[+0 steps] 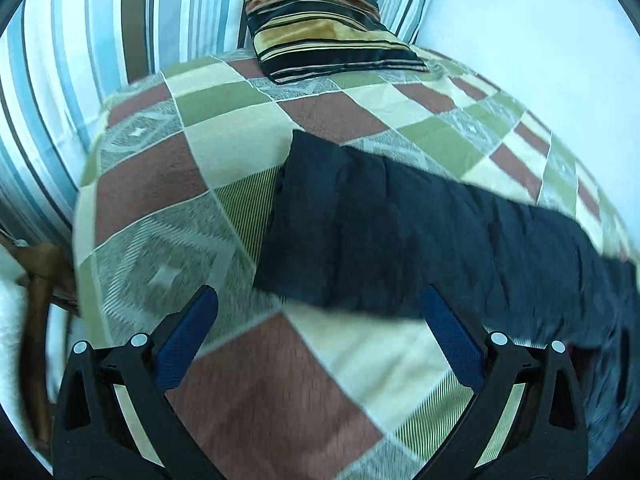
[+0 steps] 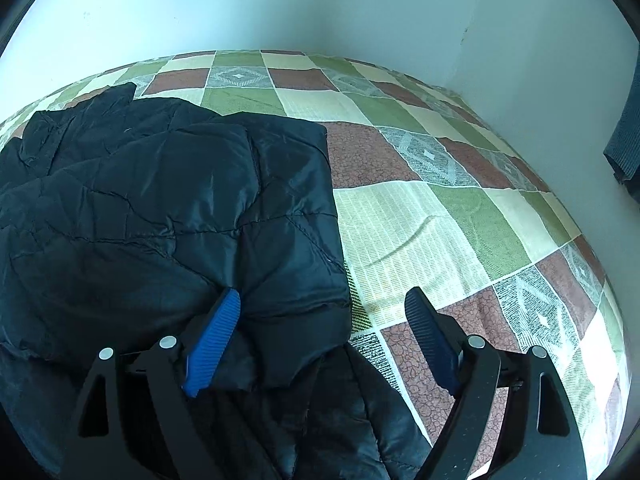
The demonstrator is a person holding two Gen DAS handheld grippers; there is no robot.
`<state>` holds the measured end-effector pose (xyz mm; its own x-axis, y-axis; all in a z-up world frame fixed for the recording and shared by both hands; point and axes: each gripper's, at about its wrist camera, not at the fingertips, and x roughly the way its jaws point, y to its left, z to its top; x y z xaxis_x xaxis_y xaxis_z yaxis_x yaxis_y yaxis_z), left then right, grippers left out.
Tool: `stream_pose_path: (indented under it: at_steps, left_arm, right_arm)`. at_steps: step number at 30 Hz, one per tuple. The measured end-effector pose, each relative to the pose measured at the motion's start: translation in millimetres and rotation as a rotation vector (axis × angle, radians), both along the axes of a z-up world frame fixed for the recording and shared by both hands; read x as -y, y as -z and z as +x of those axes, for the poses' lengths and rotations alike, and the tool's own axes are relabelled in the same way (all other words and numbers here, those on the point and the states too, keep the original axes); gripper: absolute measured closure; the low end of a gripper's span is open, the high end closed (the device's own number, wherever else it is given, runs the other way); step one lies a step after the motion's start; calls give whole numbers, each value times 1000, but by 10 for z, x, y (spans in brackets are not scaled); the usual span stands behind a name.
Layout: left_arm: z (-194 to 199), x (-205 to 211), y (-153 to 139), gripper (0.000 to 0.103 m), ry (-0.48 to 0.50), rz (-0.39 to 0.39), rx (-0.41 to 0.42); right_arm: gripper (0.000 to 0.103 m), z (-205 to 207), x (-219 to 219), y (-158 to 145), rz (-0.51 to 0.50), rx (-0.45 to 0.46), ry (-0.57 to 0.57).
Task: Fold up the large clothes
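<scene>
Pale walls (image 2: 320, 8) close in behind a bed spread with a patchwork bedcover (image 1: 248, 392) of brown, green, cream and grey squares. Seen from the left wrist, the left gripper (image 1: 320, 312) hangs over that cover with its blue-padded fingers (image 1: 192, 336) spread wide and nothing between them; the dark quilted jacket (image 1: 420, 240) lies just ahead of the fingertips as a long folded band reaching away past the right-hand finger. Farther beyond sit a dark striped cushion (image 1: 320, 20) and a blue-striped pillow (image 1: 80, 60). From the right wrist, the right gripper (image 2: 324, 312) is also released, fingers apart: the jacket (image 2: 160, 200) lies spread ahead, its near edge lying between the fingers, the left-hand pad (image 2: 216, 340) against the fabric, while the right-hand pad stands clear over the bedcover (image 2: 460, 220).
</scene>
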<state>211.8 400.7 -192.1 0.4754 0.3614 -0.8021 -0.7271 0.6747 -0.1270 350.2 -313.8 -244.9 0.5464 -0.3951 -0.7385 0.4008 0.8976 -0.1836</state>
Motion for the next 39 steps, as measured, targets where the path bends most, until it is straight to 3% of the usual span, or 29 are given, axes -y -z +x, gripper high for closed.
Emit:
stream_pose_path:
  at_steps: [1,4,6,10,13,16,17,23,28,34,39]
  left_arm:
    - [28,-55,29,3,2,-14,6]
    - [66,-219,141,18,21,-113,51]
    - [84,-293,204,19,13,-154,57]
    - [160,-305,217,19,45,-134,55]
    - [190,-319,214,39,41,-118,40]
    - [159,-386,221,80,32,-154,73]
    - [138,-414,231,89,22,-172,81]
    - [132,-266,101,96,46,-101,64]
    - [169,11,-233,96,102,-66,132]
    - [418,700,-798,96,266,1,232]
    - [731,1397,-1029,96,421,12,265]
  right_arm:
    - [20,0,-1,-1,-1,0,0]
    - [20,1,-10,-2,-7,-1,1]
    - [20,2,-25,-3,-14,-3,2]
    - [20,5,-47,-8,-27,-5,4]
    - [20,8,-66,-9,-32,-6,6]
    - [20,11,-68,-9,-33,-6,7]
    - [20,12,-68,-10,-33,-6,7]
    - [20,10,-66,-11,-30,-5,6]
    - [20,8,-59,-14,-29,-5,6]
    - [20,8,-46,-25,-18,-1,7]
    - [20,6,-20,-26,-9,2,8]
